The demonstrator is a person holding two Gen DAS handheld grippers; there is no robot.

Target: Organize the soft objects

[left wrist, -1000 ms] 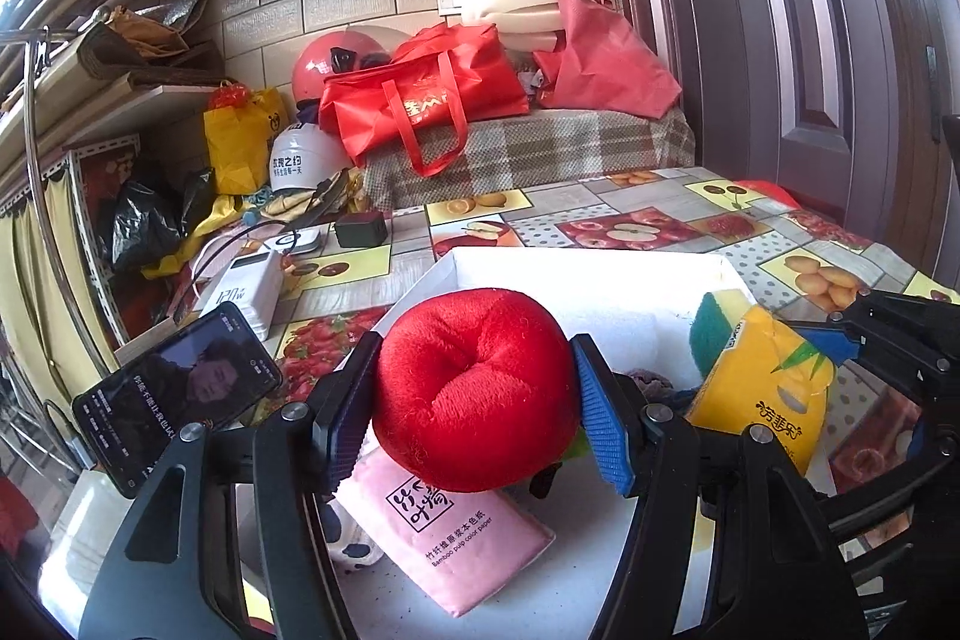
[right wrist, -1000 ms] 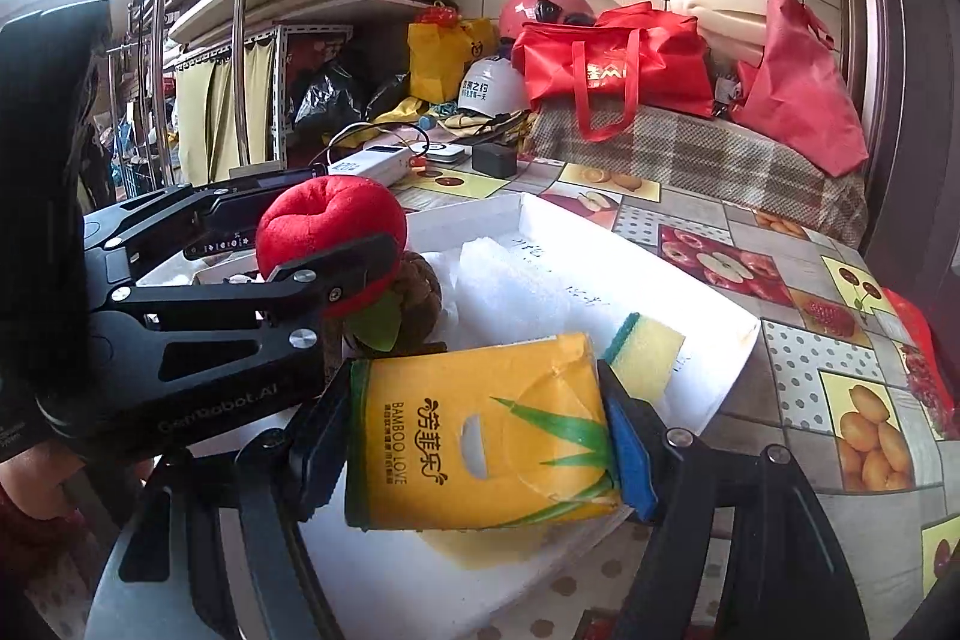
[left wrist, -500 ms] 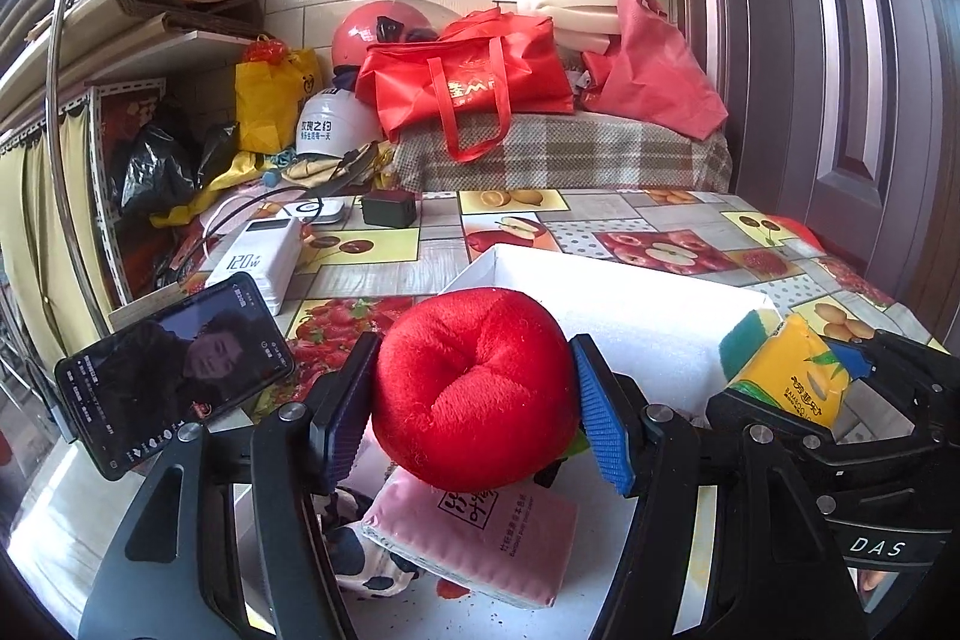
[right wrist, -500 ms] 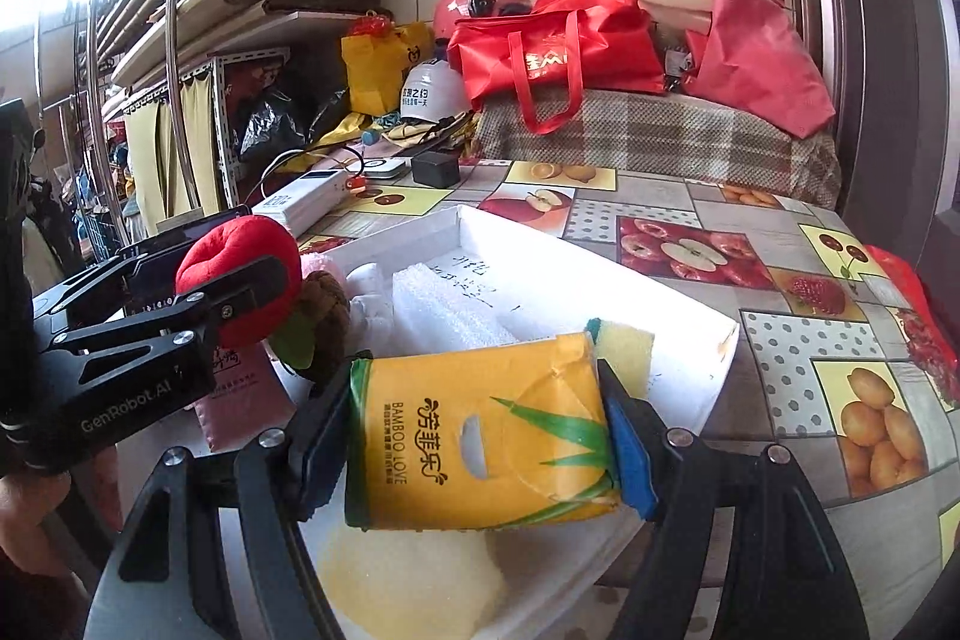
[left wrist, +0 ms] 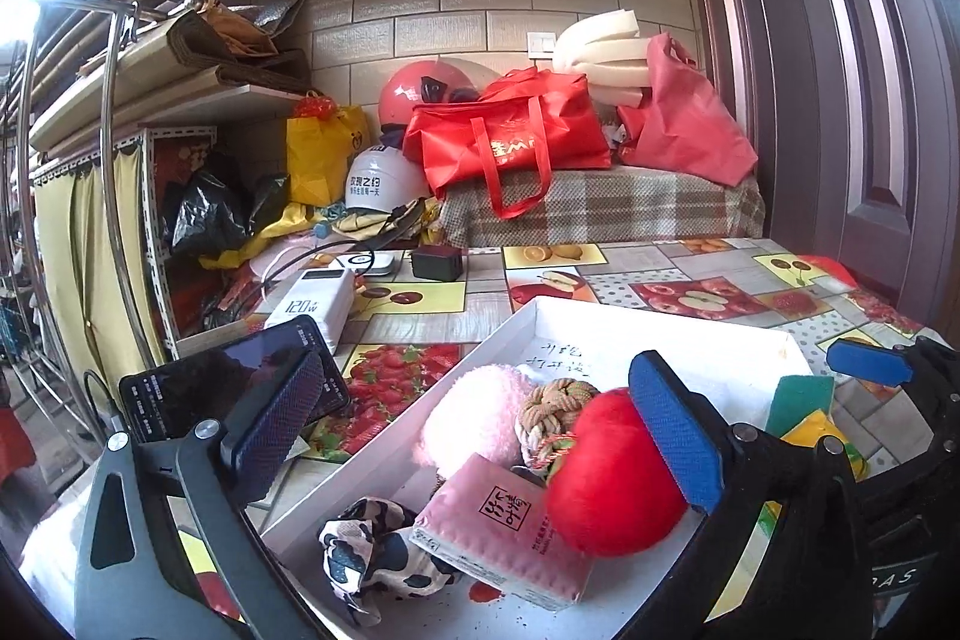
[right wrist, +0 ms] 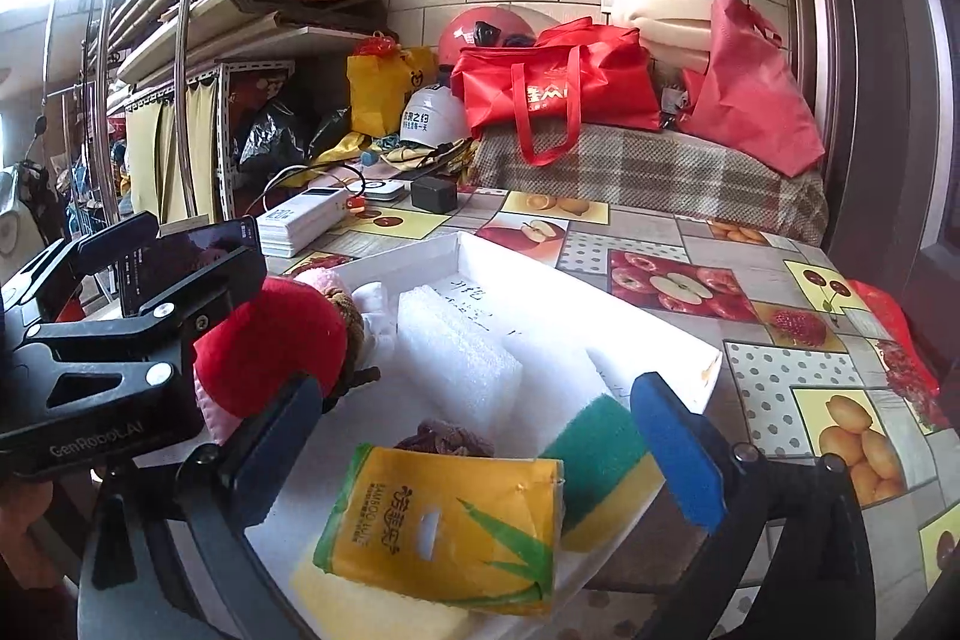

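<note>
Both tools spring wide: the left tool (left wrist: 480, 436) has just let the red plush apple (left wrist: 606, 484) drop onto the pink tissue pack (left wrist: 498, 526), while the right tool (right wrist: 480, 442) frees the yellow tissue pack (right wrist: 444, 526) onto the sponge (right wrist: 594, 460). Both now sit in the white box (right wrist: 600, 280) near the desk's edge, so these two look sorted.

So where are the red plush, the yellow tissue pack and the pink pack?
Red plush (left wrist: 606, 484): left wrist view, front.
Yellow tissue pack (right wrist: 444, 526): right wrist view, printed face.
Pink pack (left wrist: 498, 526): left wrist view, top face.
</note>
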